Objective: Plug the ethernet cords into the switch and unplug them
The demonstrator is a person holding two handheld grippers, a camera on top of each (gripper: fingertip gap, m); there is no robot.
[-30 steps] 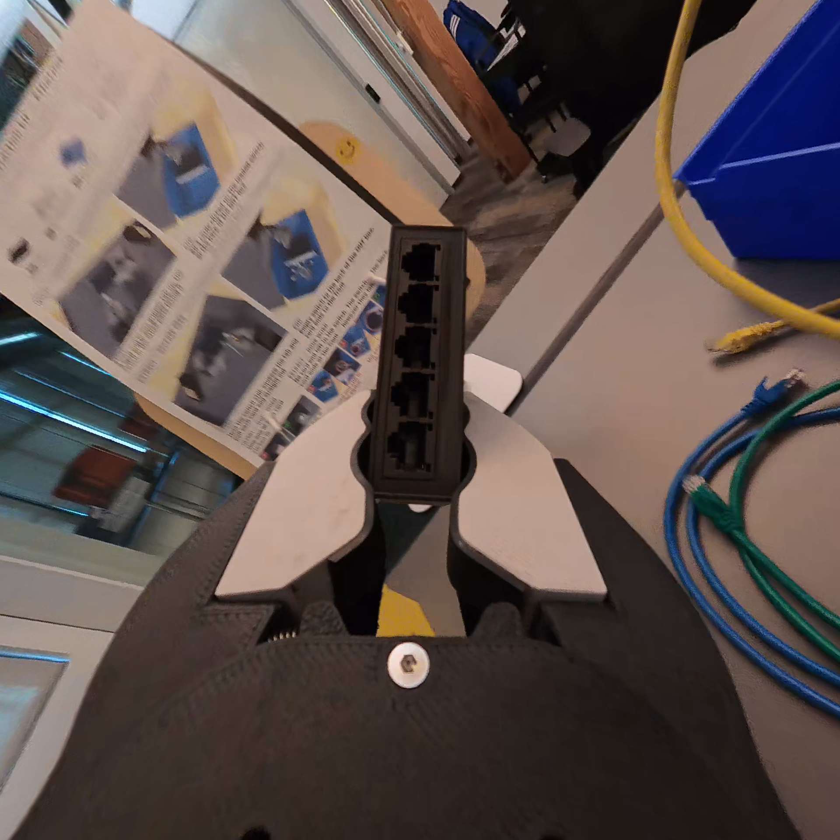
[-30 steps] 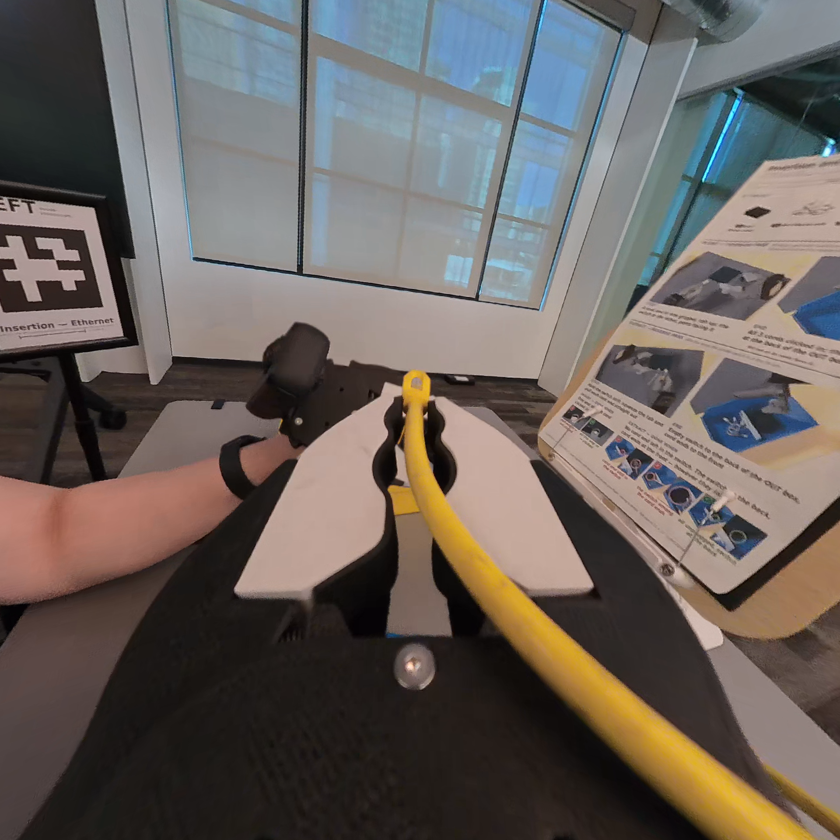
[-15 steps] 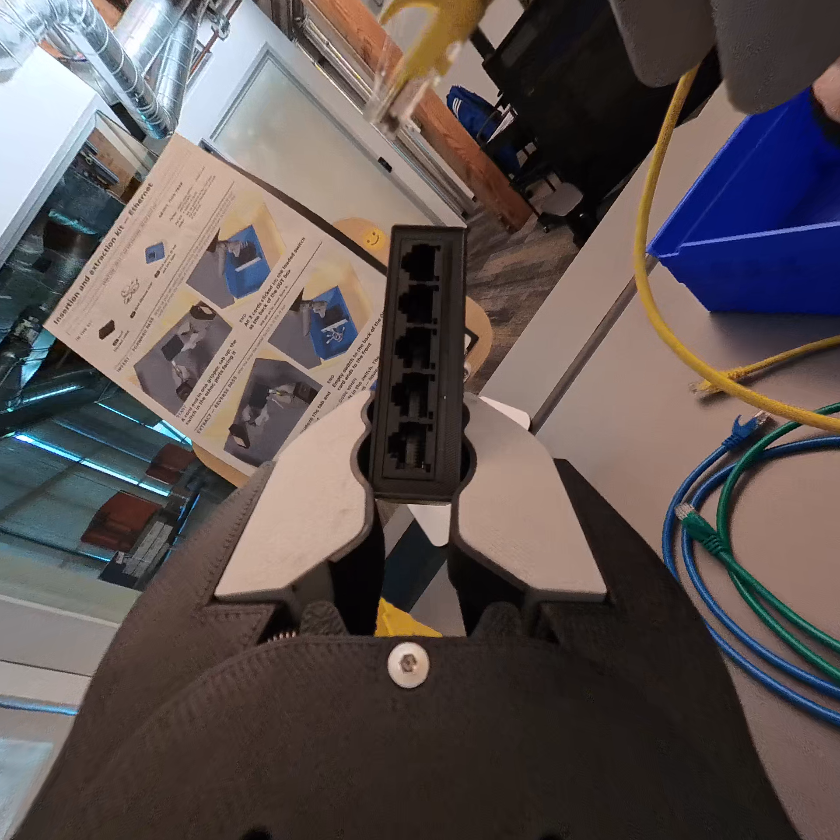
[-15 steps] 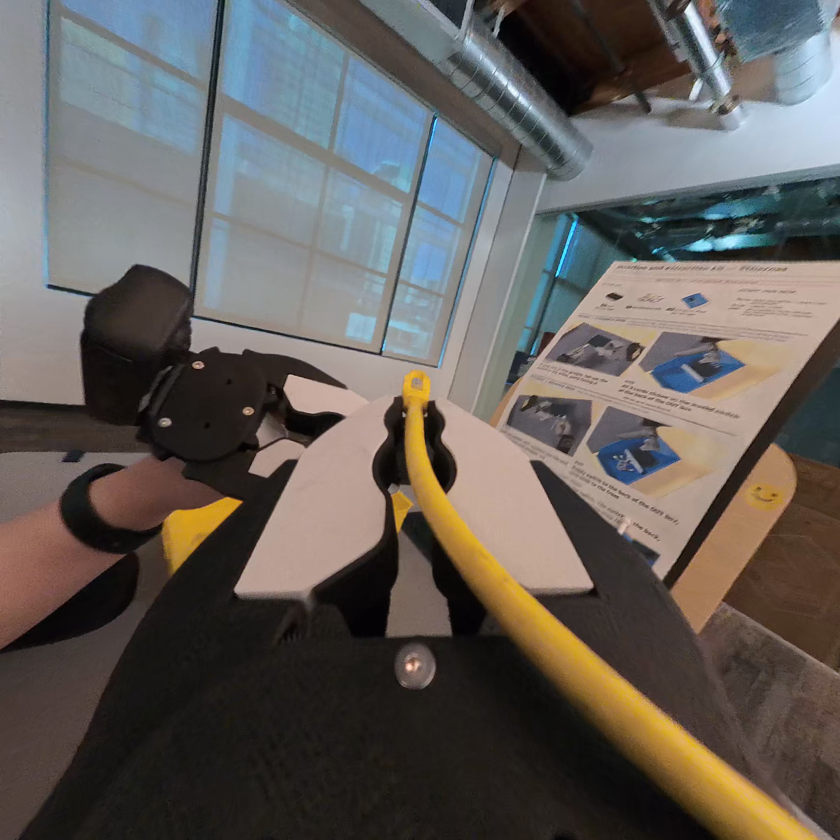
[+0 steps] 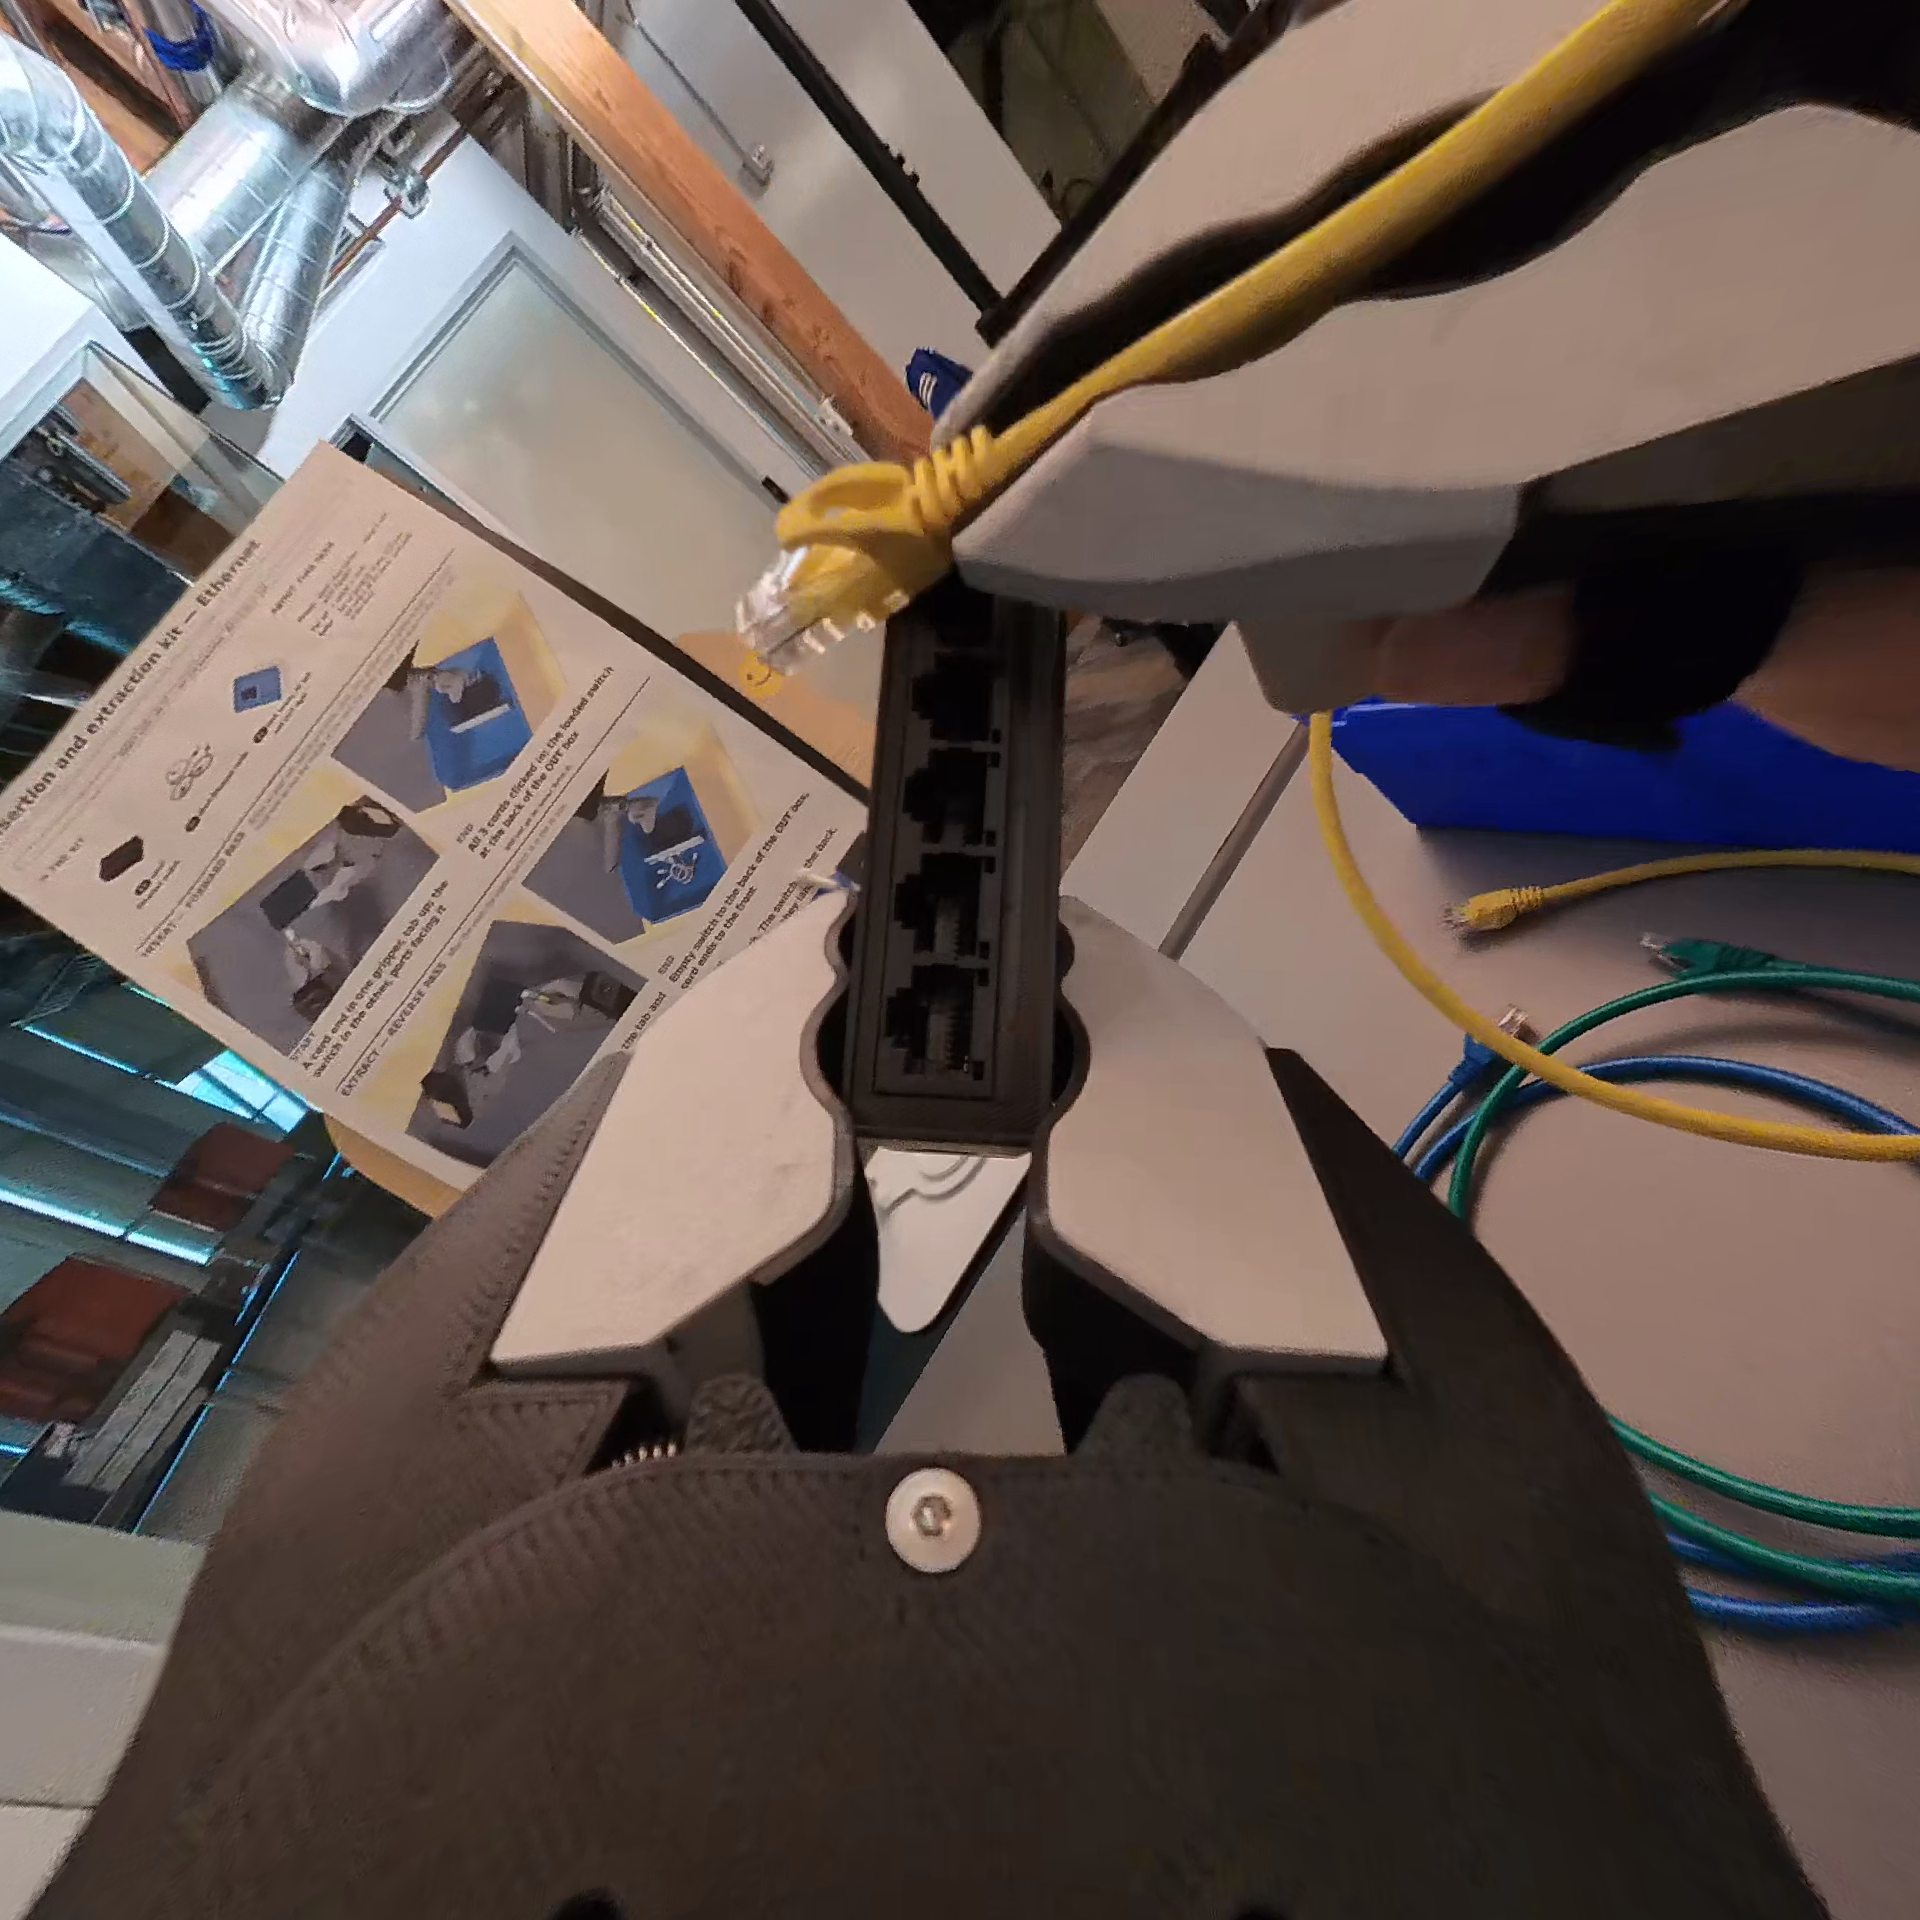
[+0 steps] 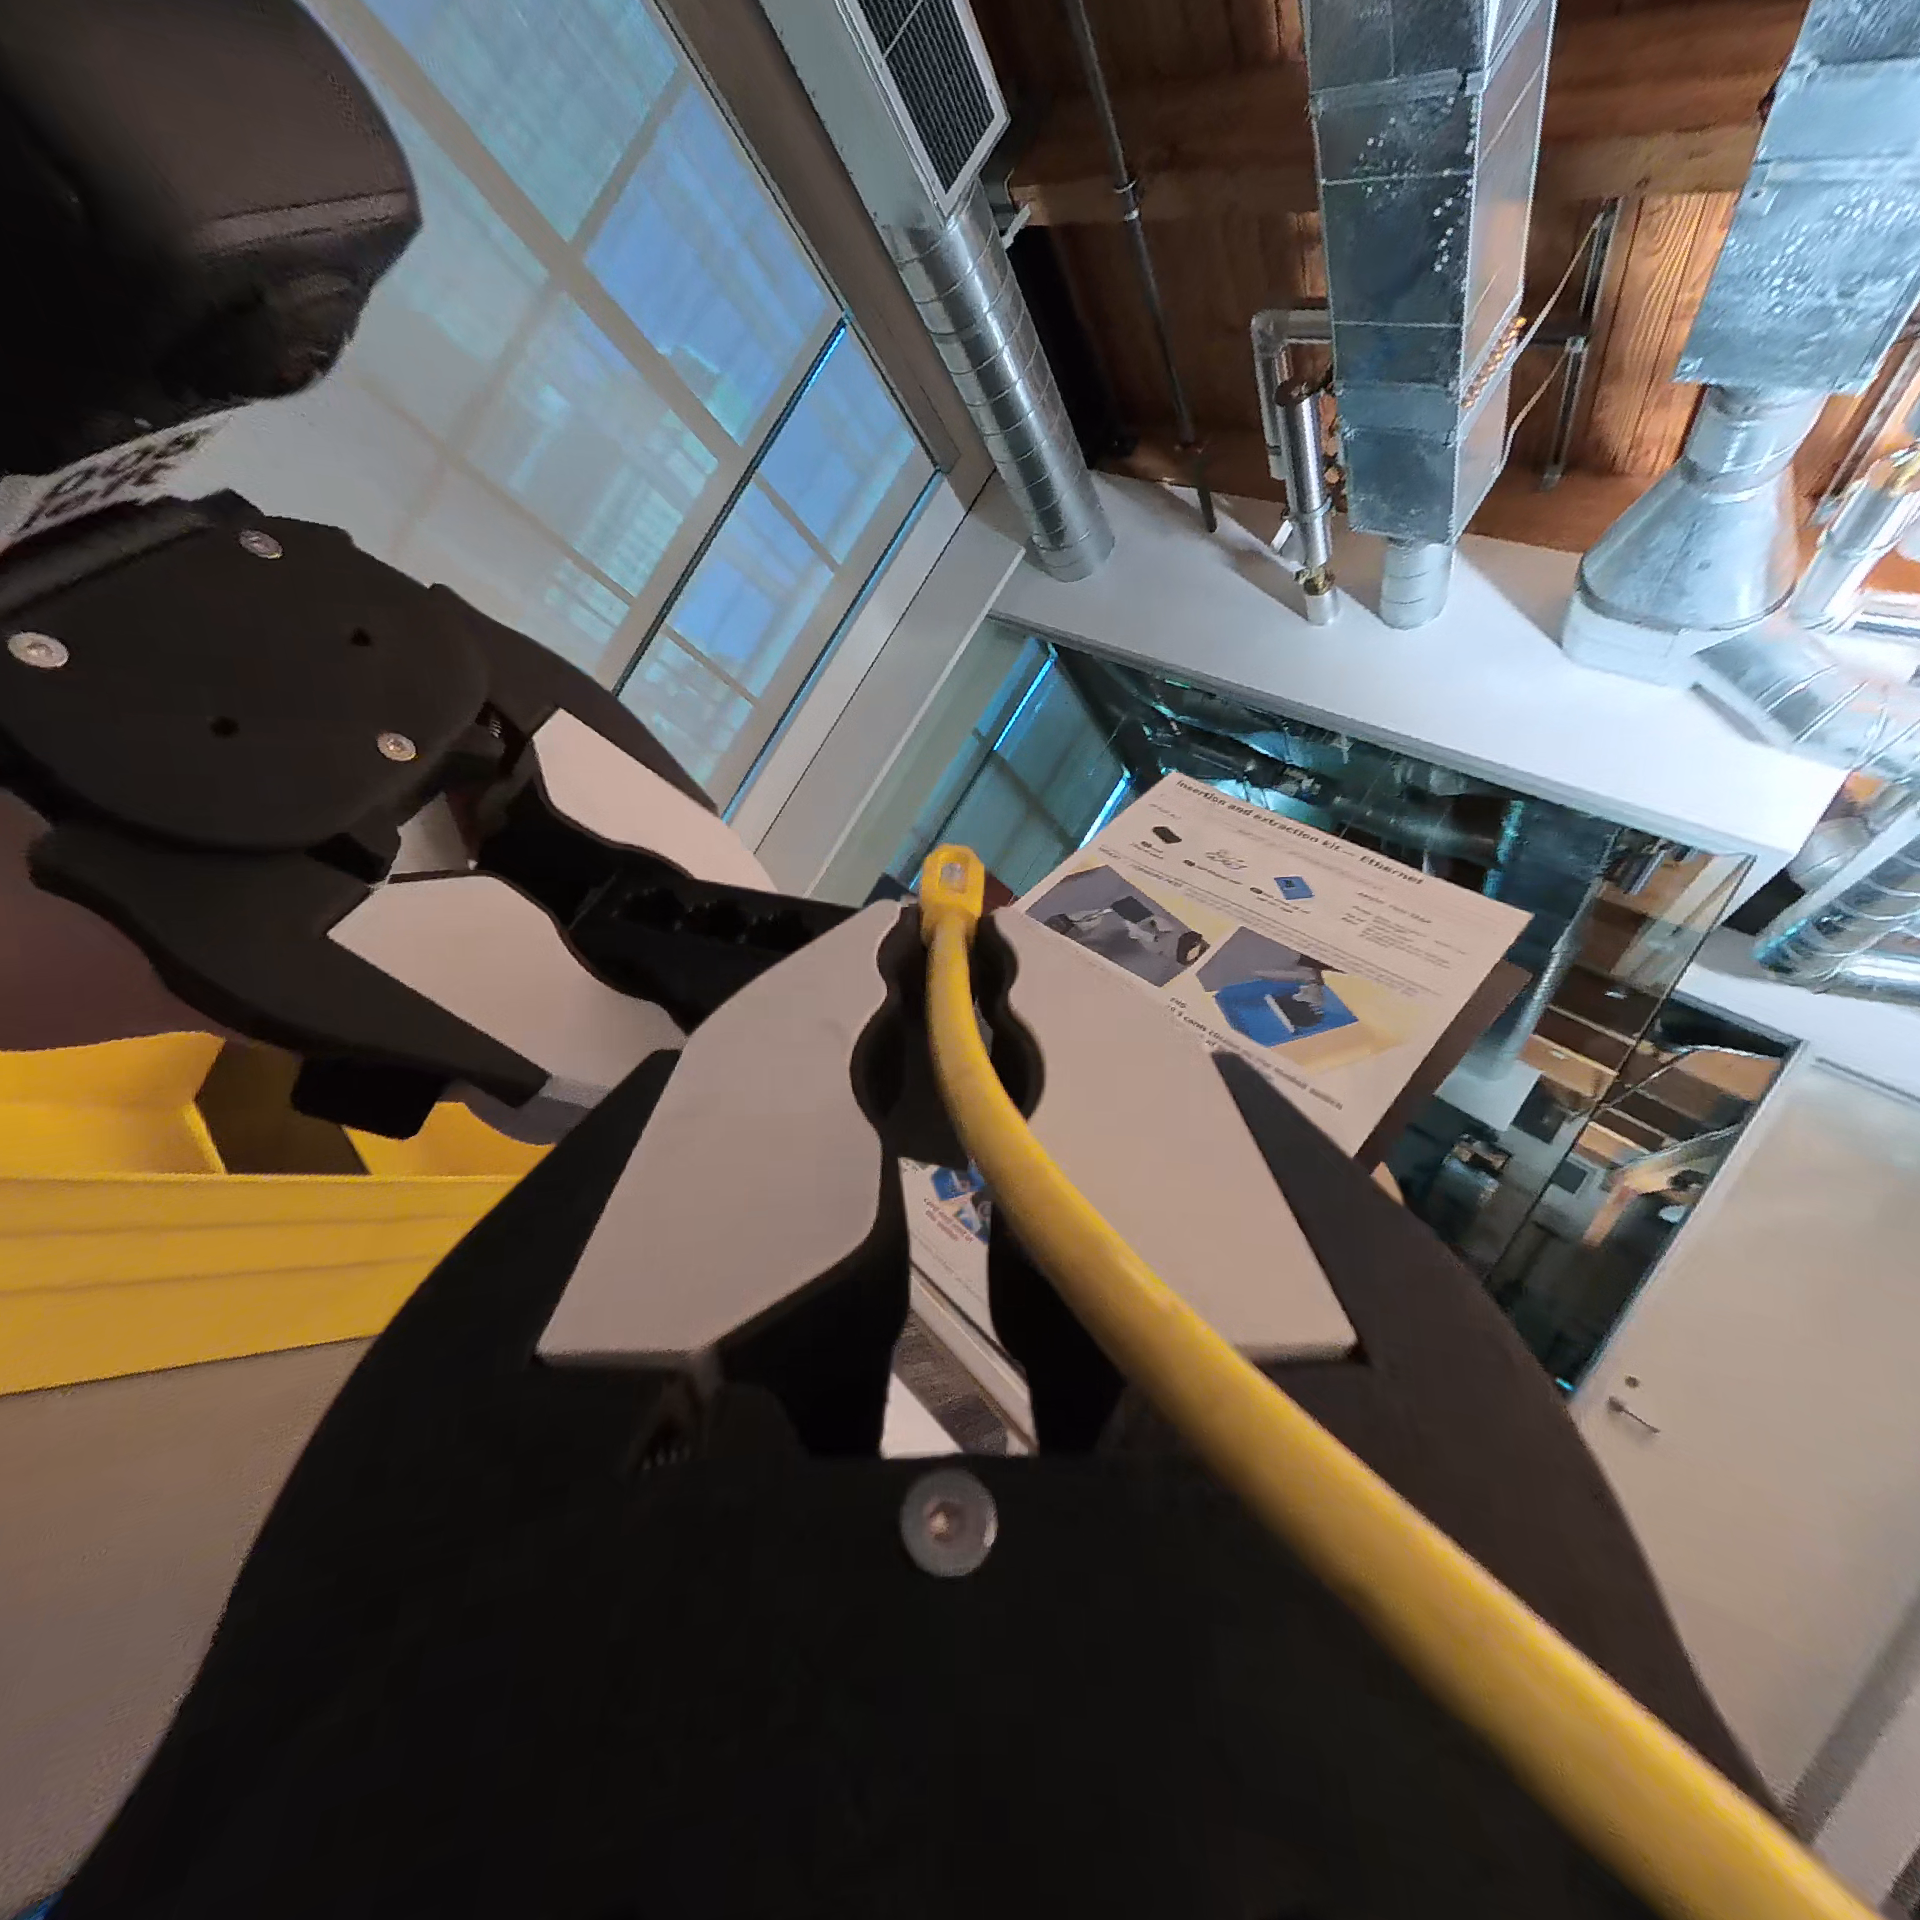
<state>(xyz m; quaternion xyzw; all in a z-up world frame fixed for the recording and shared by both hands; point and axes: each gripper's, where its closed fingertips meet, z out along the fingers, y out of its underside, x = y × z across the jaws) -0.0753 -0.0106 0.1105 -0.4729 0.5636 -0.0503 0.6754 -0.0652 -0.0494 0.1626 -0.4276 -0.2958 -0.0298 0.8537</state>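
The switch [image 5: 961,894], clamped upright in the left gripper [image 5: 951,1049] with every visible port empty, awaits the first plug [image 5: 805,603] of the yellow cord [image 6: 1049,1132], pinched in the right gripper [image 6: 951,935] just beside its top port; green cord [image 5: 1704,982] and blue cord [image 5: 1662,1081] lie unplugged on the table [image 5: 1662,1299].

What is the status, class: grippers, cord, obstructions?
Left gripper shut on switch. Right gripper shut on yellow cord. Plug beside top port, not inserted. Nothing between.
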